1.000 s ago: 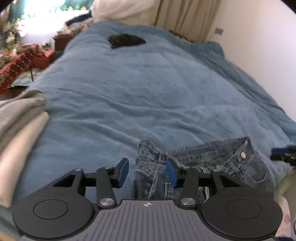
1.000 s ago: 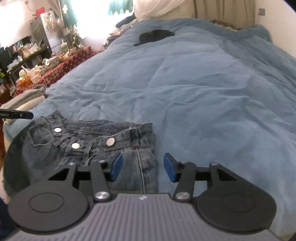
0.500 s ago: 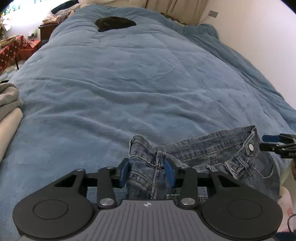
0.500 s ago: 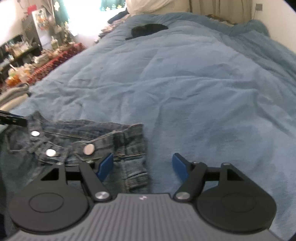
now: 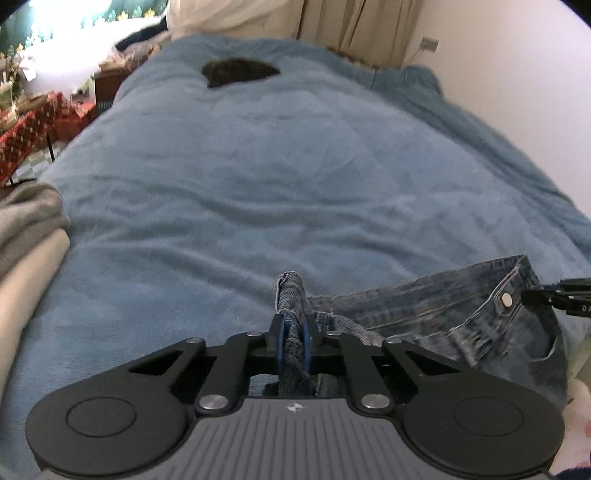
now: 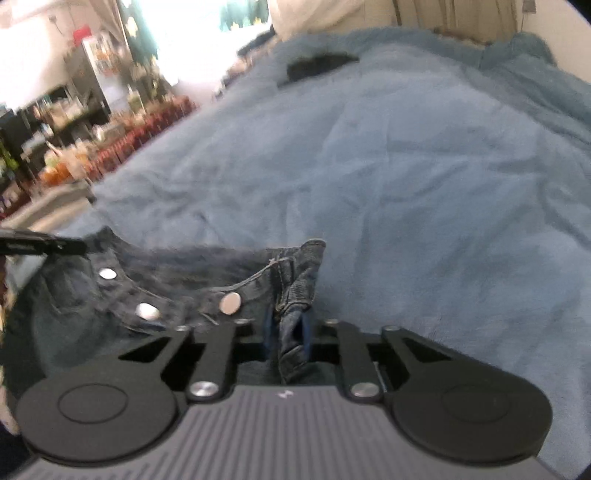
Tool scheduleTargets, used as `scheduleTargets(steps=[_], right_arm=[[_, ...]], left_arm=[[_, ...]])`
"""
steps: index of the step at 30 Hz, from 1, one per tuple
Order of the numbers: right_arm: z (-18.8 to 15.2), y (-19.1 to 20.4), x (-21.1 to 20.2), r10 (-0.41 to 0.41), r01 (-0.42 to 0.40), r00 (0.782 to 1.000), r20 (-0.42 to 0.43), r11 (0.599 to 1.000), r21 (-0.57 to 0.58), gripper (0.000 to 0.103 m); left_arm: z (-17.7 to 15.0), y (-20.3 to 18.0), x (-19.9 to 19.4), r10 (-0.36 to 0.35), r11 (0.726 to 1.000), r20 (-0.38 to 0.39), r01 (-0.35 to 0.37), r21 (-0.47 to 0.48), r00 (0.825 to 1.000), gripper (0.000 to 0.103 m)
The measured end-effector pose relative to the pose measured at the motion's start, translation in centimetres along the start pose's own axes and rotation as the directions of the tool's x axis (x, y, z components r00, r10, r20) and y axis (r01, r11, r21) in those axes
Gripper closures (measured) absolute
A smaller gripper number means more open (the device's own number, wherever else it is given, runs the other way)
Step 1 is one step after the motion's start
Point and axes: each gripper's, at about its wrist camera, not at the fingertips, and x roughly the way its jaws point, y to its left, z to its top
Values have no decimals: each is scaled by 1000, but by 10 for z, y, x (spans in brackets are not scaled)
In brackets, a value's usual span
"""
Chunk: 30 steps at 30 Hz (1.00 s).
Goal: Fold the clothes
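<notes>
While pinched, jeans waistband bunches inside left claw.

Most of both views is filled by a bed covered with a blue blanket. A white wall is seen at the upper right, with beige curtains beside it. Bright window light is seen upper left, above cluttered shelves.

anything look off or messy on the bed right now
Only the blue denim jeans: the waistband is bunched and unbuttoned at the near edge of the blue fleece blanket, each end pinched by the left gripper and right gripper. A dark garment lies alone far up the bed.
</notes>
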Motion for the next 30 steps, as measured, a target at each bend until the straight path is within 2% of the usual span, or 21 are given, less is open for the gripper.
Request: scheduleTargets(steps=[4, 6, 8, 15, 18, 22, 23, 25, 30], right_arm=[[7, 19, -43, -3, 5, 996, 88, 999, -32, 95], [11, 27, -70, -17, 24, 989, 149, 999, -46, 96], [15, 33, -97, -26, 37, 976, 216, 998, -49, 96], [41, 51, -198, -78, 127, 897, 436, 988, -83, 96], [62, 52, -221, -94, 161, 870, 484, 982, -99, 96], [87, 48, -227, -131, 216, 852, 508, 970, -113, 96], [93, 43, -224, -137, 218, 854, 502, 970, -107, 96], [105, 30, -209, -149, 216, 866, 478, 973, -88, 96], [127, -13, -125, -158, 182, 918, 363, 983, -33, 96]], left_arm=[[12, -19, -42, -35, 999, 122, 35, 7, 992, 95], [18, -30, -64, -53, 999, 184, 51, 19, 981, 96], [24, -41, -89, -79, 997, 254, 70, 44, 964, 95], [57, -67, -158, -167, 984, 450, 121, 129, 877, 96], [82, -67, -164, -213, 977, 493, 170, 131, 843, 96], [114, -68, -143, -328, 945, 536, 264, 195, 778, 96], [121, -66, -130, -339, 941, 527, 278, 194, 779, 95], [137, -58, -97, -331, 944, 495, 291, 158, 804, 95], [155, -35, 12, -261, 963, 354, 270, 26, 898, 95]])
